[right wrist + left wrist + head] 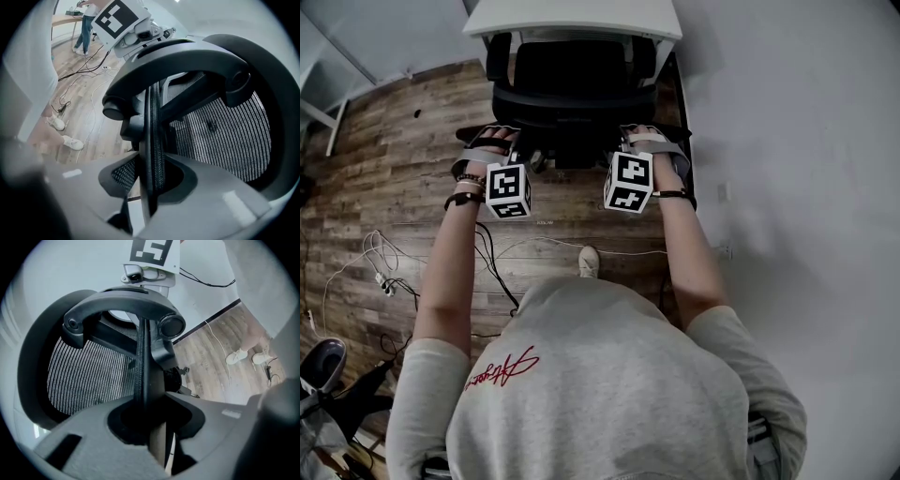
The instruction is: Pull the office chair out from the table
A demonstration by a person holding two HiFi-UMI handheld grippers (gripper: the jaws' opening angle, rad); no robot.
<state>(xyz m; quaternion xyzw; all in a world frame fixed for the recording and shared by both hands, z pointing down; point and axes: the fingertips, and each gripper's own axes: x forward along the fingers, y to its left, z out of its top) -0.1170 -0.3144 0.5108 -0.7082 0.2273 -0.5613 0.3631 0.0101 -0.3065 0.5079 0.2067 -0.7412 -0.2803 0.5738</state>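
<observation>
Far left: cables [382, 258] loose on wood floor [394, 131]. Left gripper [501, 139] closed on the left rim of the office chair [572, 89]; its own view shows the jaws pinching the mesh backrest edge. Chair centre, facing the white table [572, 19], seat probably partly under the top, though the steep angle blurs that. Right gripper [639, 137] likewise clamped on the right backrest rim.

The black mesh-backed chair [573, 101] stands upright at the frame's top centre, pushed in against the white worktop [572, 17] along the top edge.
</observation>
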